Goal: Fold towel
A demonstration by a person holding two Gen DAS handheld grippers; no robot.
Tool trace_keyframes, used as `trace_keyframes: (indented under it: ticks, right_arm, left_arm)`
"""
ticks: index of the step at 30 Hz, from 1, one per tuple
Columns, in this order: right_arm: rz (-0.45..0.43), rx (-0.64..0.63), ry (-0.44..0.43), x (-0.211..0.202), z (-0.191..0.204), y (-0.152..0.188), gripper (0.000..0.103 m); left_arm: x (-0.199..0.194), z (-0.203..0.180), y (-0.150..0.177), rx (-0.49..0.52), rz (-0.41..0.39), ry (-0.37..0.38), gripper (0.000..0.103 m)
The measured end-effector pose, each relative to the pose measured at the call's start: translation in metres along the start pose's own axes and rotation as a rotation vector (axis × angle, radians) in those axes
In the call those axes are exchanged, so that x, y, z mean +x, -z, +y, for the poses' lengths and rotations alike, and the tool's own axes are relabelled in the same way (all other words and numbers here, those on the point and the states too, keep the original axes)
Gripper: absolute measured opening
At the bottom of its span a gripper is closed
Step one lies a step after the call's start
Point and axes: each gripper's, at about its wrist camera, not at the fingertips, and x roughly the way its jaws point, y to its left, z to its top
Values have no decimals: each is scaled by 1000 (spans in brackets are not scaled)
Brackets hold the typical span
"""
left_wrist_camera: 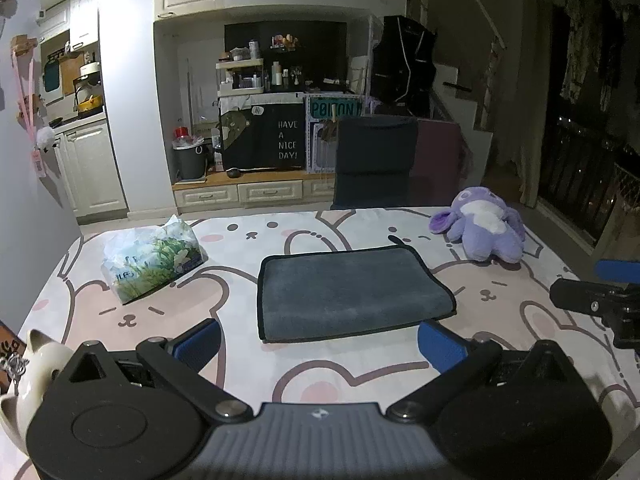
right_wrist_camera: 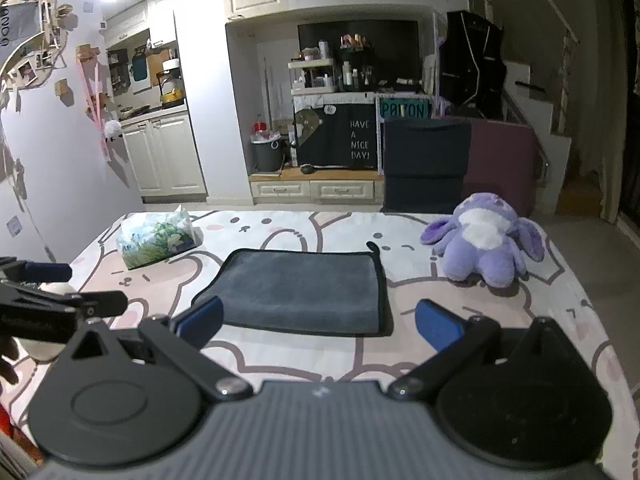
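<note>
I hold both tongs above the near edge of the table (left_wrist_camera: 360,364), the left gripper (left_wrist_camera: 320,342) and the right gripper (right_wrist_camera: 320,326) each spread wide with nothing between the blue pads. The grey towel (left_wrist_camera: 352,292) lies flat and folded on the bunny-print cover just beyond the fingertips — untouched by either tool. A tissue pack (left_wrist_camera: 154,266) sits to its left and a purple plush toy (left_wrist_camera: 486,224) to its right, both apart from it.
</note>
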Motion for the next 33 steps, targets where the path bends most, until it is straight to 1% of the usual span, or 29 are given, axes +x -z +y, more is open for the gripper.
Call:
trace_keyframes:
  ticks: [4, 10, 19, 24, 28, 33]
  right_arm:
    - [-8, 11, -23, -13, -1, 8, 103]
    - [-31, -14, -24, -31, 2, 24, 103]
    - [-39, -21, -27, -53, 8, 48, 103]
    - [-45, -20, -24, -59, 9, 57, 103]
    - [-50, -21, -16, -67, 10, 67, 103]
    - [-44, -31, -29, -75, 11, 77, 103]
  left_arm:
    - [-12, 5, 8, -31, -7, 5, 103]
    - [-26, 12, 22, -47, -14, 15, 103]
    - [-47, 15, 45, -36, -25, 26, 103]
    - [-56, 15, 58, -26, -29, 19, 103]
    - [-61, 11, 68, 1, -33, 8, 103]
    - [-68, 9, 80, 29, -39, 34, 103]
